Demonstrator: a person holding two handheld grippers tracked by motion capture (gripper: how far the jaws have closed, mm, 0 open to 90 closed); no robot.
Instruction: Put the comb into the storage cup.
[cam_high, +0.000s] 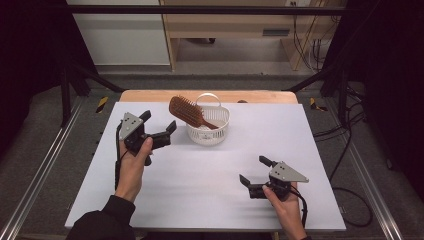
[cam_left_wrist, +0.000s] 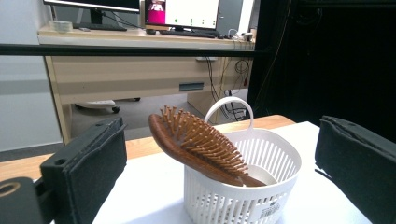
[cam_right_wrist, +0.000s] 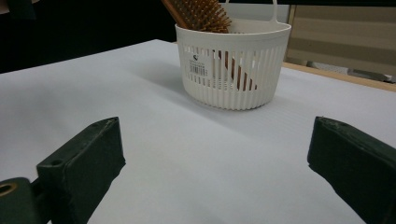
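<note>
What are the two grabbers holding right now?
Nothing. The left gripper and right gripper are both open and empty. The wooden hairbrush sits handle-down in the white basket.

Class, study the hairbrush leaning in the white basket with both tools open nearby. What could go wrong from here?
1. The hairbrush rests handle-down with its head tilted out over the rim of the basket; a nudge from the left tool might tip the light basket.
2. Its bristles face up, so the open jaws might grip unevenly and slip.
3. The right tool lies apart from the basket, so nothing steadies it.
</note>
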